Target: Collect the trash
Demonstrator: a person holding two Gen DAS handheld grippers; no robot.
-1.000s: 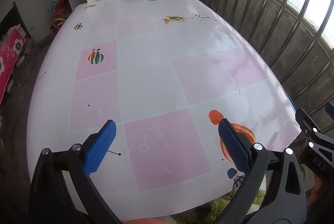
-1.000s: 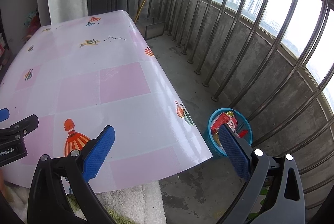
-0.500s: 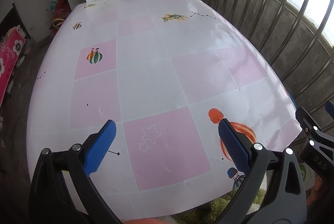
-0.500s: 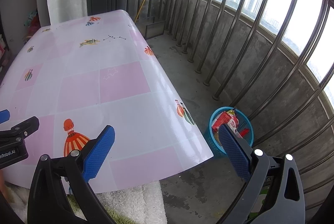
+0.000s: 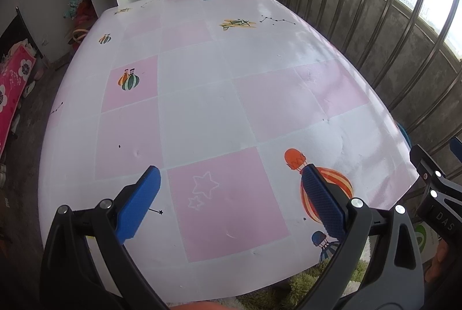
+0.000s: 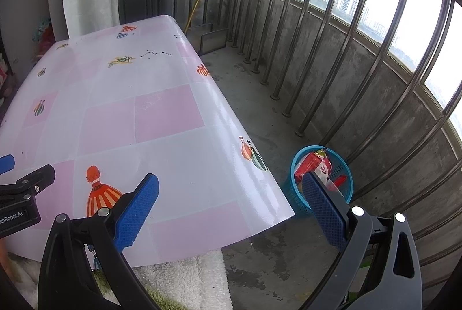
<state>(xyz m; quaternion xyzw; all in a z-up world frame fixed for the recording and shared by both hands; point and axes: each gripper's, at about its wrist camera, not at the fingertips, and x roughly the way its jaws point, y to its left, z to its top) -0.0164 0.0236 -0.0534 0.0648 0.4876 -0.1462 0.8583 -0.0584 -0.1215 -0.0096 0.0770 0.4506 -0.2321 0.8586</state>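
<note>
Both grippers — the left gripper point(image 5: 229, 201) and the right gripper point(image 6: 231, 203) — are held wide open and empty, as the trash point(image 6: 316, 165) is already gathered in the blue basket point(image 6: 345, 187) at 3 o'clock beside the table point(image 6: 173, 154).

Left wrist view looks down over table point(image 5: 202, 113); right wrist view faces railing point(image 6: 332, 56); both share table's near corner.

trash point(image 6: 316, 165): red-white wrappers | in blue basket point(image 6: 348, 180) | floor beside table
</note>
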